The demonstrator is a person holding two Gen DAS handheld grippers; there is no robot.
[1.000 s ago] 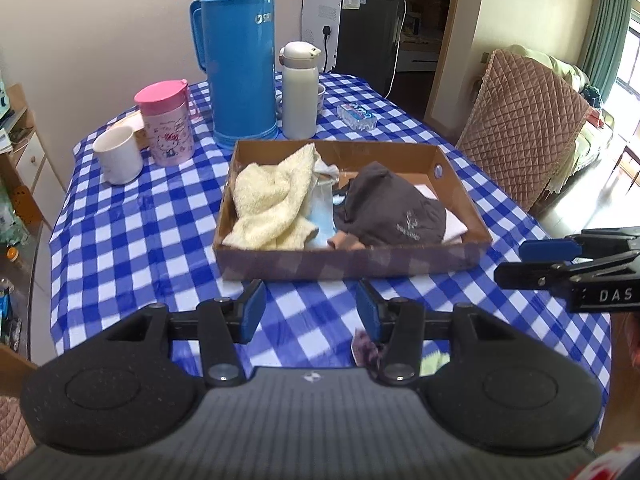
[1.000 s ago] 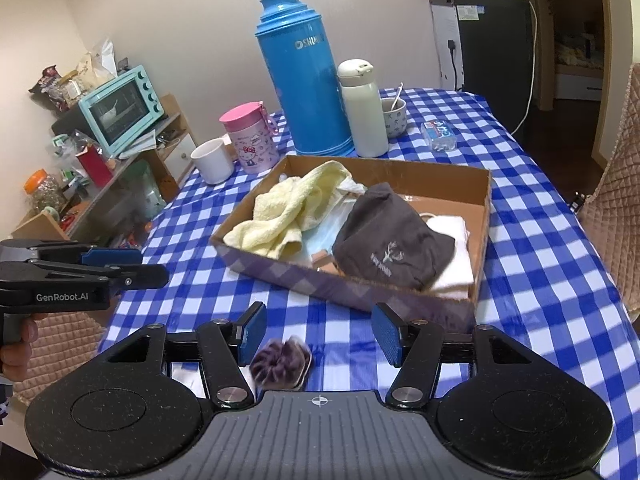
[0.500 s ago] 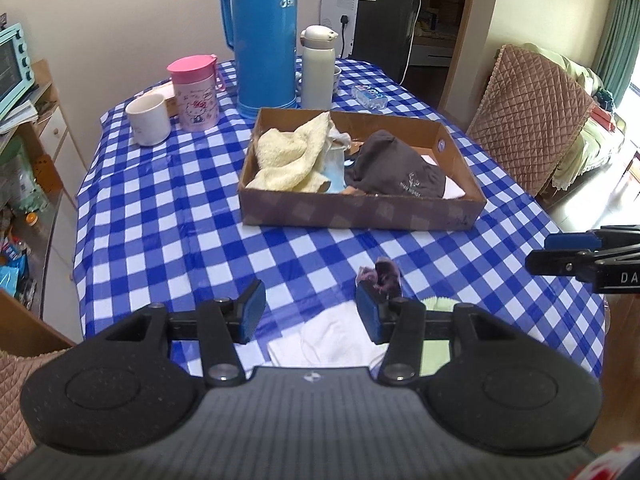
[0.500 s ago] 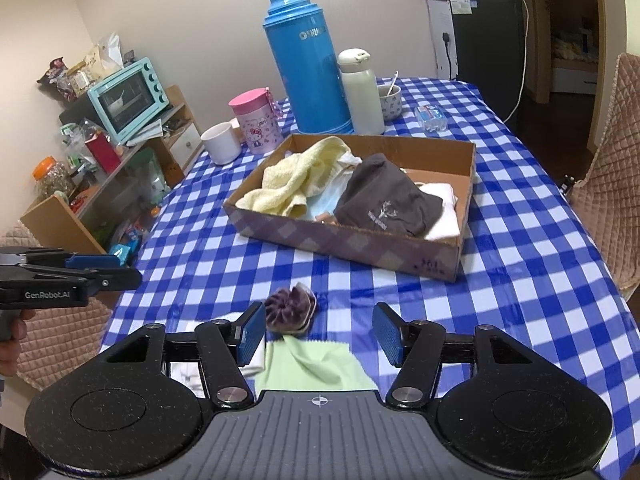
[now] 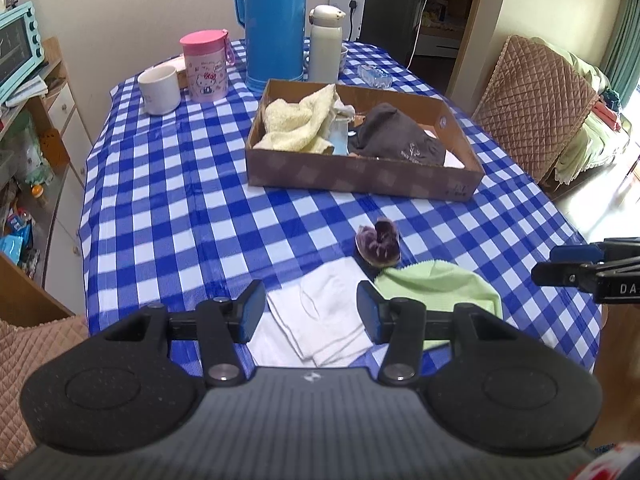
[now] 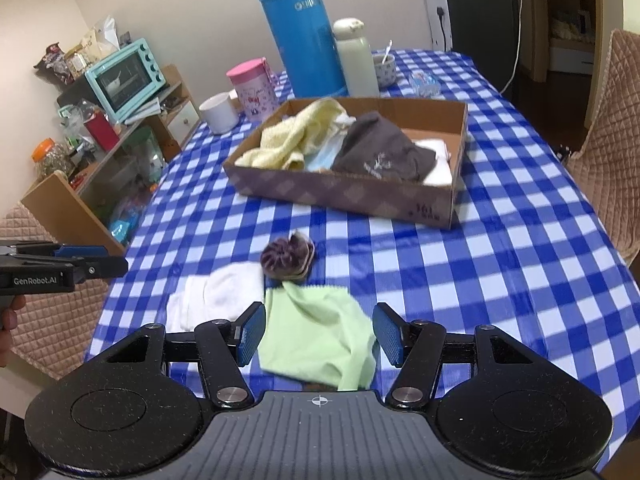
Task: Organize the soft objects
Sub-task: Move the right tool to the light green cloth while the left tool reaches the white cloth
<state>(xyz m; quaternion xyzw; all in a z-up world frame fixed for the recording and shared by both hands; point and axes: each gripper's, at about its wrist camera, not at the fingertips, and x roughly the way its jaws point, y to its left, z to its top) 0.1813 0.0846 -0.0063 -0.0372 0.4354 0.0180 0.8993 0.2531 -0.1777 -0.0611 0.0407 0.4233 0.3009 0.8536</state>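
Observation:
A cardboard tray on the checked table holds a yellow towel, a dark grey cloth and pale cloths. In front of it lie a purple scrunchie, a white cloth and a light green cloth. My left gripper is open and empty above the white cloth. My right gripper is open and empty above the green cloth.
Behind the tray stand a blue thermos, a white flask, a pink Hello Kitty jug and a white mug. Quilted chairs stand at the right. A shelf with a teal oven is at the left.
Both grippers have pulled back from the tray toward the table's near edge. The scrunchie, white cloth and green cloth have come into view beneath them. Both stay open.

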